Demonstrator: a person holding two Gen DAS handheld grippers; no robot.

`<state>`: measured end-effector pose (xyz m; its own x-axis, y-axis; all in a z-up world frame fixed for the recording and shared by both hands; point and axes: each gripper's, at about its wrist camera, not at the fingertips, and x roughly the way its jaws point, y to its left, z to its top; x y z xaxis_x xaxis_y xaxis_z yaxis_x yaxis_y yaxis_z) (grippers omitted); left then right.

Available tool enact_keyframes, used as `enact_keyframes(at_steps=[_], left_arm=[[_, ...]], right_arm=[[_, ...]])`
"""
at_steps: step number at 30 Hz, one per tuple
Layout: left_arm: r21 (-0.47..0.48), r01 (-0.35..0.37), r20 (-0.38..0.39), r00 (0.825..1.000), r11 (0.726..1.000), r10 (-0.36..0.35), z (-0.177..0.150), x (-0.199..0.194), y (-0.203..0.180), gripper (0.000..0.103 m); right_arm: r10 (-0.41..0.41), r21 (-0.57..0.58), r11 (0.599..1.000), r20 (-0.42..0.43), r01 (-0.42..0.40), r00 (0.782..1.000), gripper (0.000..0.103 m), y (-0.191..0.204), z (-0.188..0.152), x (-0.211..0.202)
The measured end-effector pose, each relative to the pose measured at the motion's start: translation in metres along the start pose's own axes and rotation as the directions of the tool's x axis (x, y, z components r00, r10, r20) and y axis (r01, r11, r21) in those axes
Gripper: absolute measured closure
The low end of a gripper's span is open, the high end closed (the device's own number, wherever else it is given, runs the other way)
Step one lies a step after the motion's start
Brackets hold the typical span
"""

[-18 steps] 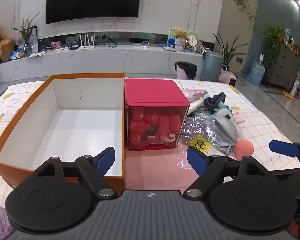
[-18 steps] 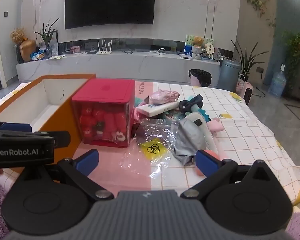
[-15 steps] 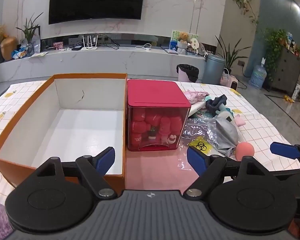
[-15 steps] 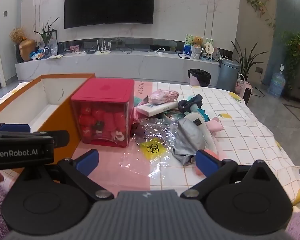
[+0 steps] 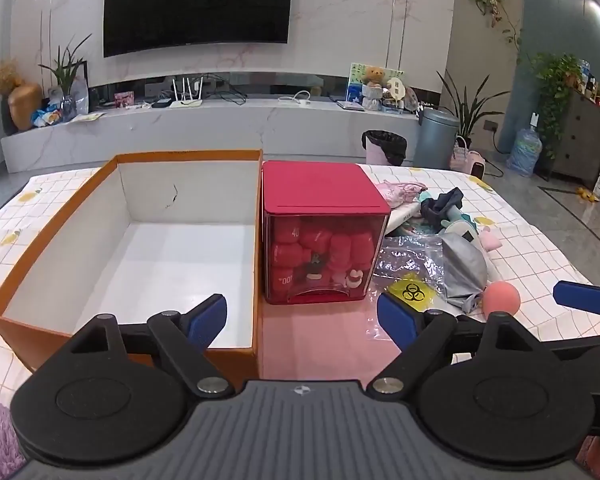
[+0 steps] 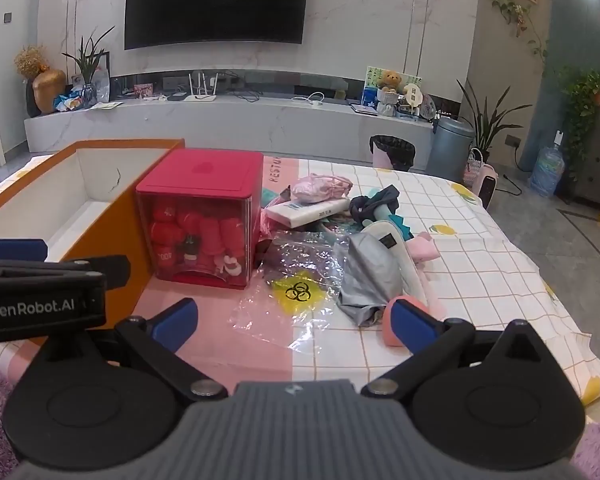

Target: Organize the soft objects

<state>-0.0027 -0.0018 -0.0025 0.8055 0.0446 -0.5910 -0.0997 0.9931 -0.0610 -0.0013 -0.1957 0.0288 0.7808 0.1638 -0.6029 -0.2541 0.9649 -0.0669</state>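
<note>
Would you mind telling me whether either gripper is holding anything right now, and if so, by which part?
Nothing is held. The left gripper and the right gripper both stand open with nothing between their pads; the pink ball lies untouched on the table.

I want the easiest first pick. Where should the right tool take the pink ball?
Across its widest middle, coming from above and the near side: the pink ball is round, sits at the pile's near edge, with grey cloth touching its far side.
</note>
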Motion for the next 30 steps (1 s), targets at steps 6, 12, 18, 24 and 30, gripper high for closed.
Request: enact_keyframes(at_steps=[6, 12, 18, 24, 30], left_arm=[[-0.009, 0.003, -0.013, 1.0, 1.0, -0.003, -0.0012, 0.0019, 0.0006, 0.004], [-0.013, 0.011, -0.029, 1.0, 1.0, -0.011, 0.0005, 0.0018, 0.0023, 0.004], [-0.015, 0.01, -0.03, 0.999, 1.0, -0.011, 0.0002, 0.0023, 0.0023, 0.004], [-0.016, 0.009, -0.034, 0.999, 1.0, -0.01, -0.0007, 0.0028, 0.0015, 0.004], [-0.027, 0.017, -0.049, 0.999, 0.999, -0.018, 0.0001, 0.0043, 0.002, 0.003]], right_arm=[[-0.002, -0.005, 1.0, -0.003, 0.002, 1.0, 0.002, 0.0007, 0.0003, 0.0008], [0.0, -0.009, 1.0, 0.006, 0.0, 1.0, 0.002, 0.0008, 0.0001, -0.0014], [-0.003, -0.012, 1.0, 0.003, 0.003, 1.0, 0.002, 0.0011, 0.0003, -0.0013], [-0.002, -0.011, 1.0, 0.003, 0.002, 1.0, 0.002, 0.0009, 0.0003, -0.0012], [-0.003, -0.013, 1.0, 0.012, 0.004, 1.0, 0.003, 0.0009, -0.0006, -0.0024]])
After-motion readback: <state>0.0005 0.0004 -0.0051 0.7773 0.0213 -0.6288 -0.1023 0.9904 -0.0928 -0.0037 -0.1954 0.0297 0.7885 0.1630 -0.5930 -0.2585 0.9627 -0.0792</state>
